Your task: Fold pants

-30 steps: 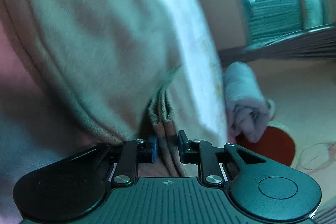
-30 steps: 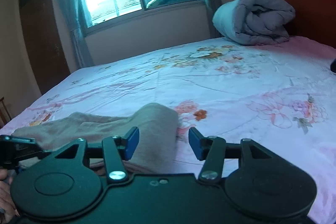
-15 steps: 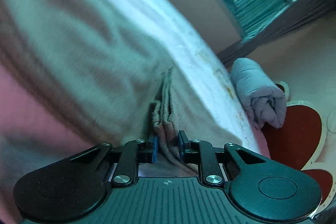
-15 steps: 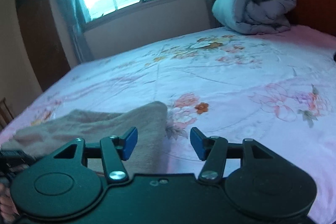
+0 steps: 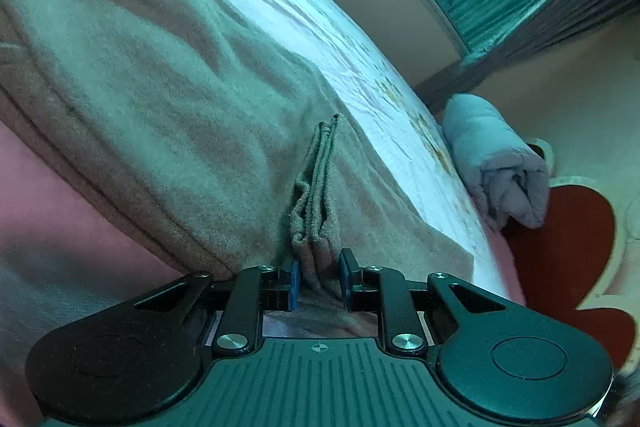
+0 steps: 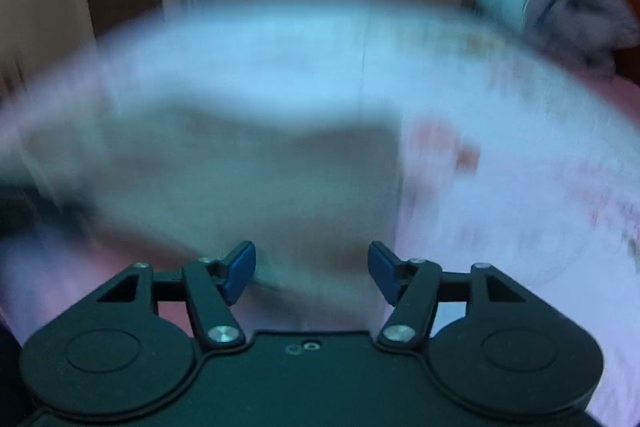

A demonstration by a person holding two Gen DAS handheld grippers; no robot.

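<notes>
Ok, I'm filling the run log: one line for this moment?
left gripper: shut on beige fleece pants | right gripper: open, empty | pants on pink floral bedsheet

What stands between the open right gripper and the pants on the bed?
Nothing visible does. The right gripper has its jaws open directly over the beige pants, with no object between them, though this view is blurred. The left gripper is shut on a bunched fold of the pants.
</notes>
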